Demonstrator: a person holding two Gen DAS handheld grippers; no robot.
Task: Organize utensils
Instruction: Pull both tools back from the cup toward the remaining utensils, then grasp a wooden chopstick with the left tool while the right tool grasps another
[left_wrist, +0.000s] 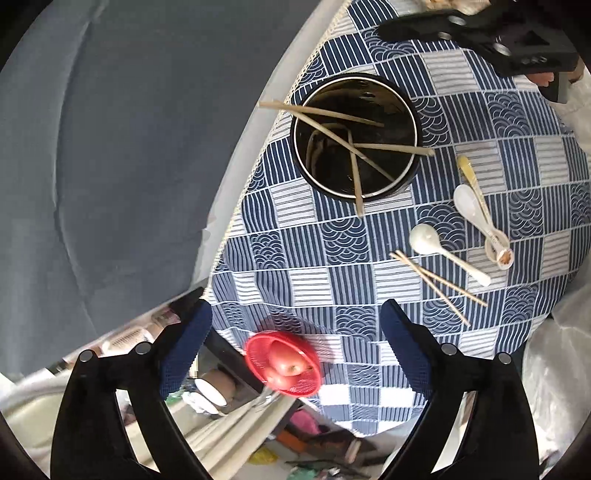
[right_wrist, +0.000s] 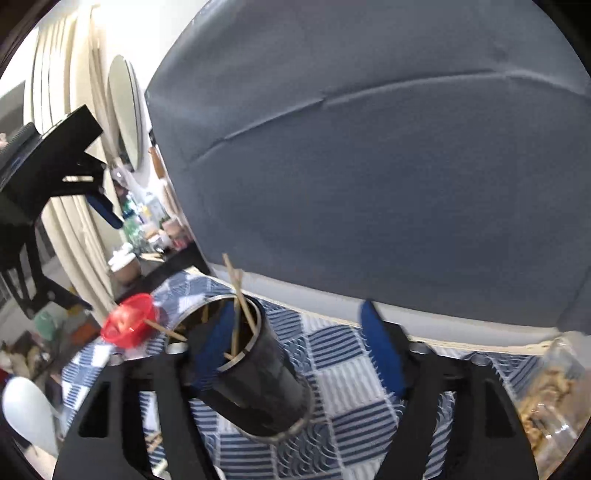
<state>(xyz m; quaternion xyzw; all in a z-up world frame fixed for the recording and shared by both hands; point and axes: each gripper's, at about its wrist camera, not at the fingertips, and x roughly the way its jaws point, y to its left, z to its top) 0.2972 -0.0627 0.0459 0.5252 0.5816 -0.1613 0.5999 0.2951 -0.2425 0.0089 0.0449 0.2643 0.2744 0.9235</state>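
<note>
Right wrist view: black utensil holder (right_wrist: 255, 373) between spread jaws, untouched; left jaws likewise spread, chopsticks (left_wrist: 436, 284) well beyond.

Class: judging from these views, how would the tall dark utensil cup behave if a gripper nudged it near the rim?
The utensil cup is tall and narrow, so it would probably tip. Its chopsticks lean over the rim and would likely shift. The patterned cloth may bunch.

Both tongs stand wide open with nothing pressed between their blue pads: the left tongs (left_wrist: 295, 354) point steeply down, the right tongs (right_wrist: 295, 354) tilt down more gently, and a bit of the person's hand (left_wrist: 541, 78) shows behind the right tongs' black body.
</note>
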